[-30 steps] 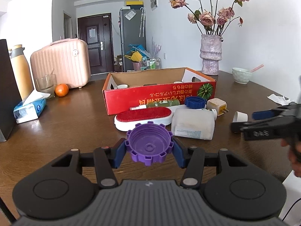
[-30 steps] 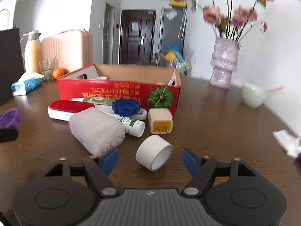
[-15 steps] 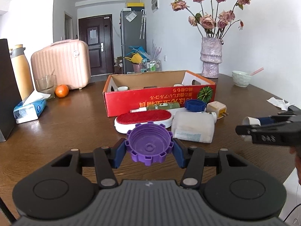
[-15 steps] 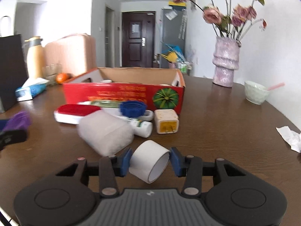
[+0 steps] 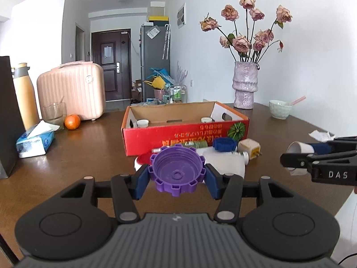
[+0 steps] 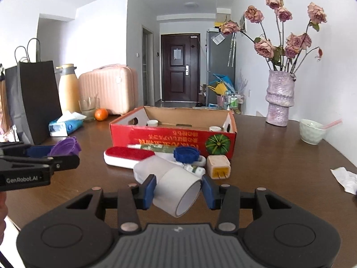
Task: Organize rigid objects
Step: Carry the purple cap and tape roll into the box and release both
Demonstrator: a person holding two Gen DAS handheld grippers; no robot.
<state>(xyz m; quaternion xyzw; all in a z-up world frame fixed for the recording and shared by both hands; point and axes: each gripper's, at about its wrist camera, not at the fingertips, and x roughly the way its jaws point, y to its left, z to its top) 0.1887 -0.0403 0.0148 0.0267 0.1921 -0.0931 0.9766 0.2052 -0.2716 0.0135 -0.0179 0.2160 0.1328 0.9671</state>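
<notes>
Clamping between blue fingers: left gripper purple cap, right gripper white tube.

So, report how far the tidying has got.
Done: two small white pots sit in the red box. In hand: left gripper holds the purple cap, right gripper the white tube. Left: brush, blue cap, plug, bottles.

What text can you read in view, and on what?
"DAS": right gripper, side, left wrist view.
"GenRobot.AI": left gripper, side, right wrist view.
Red box: gold characters, upside down, unreadable.
Green tube label: too small.
Tissue pack print: blurred.
</notes>
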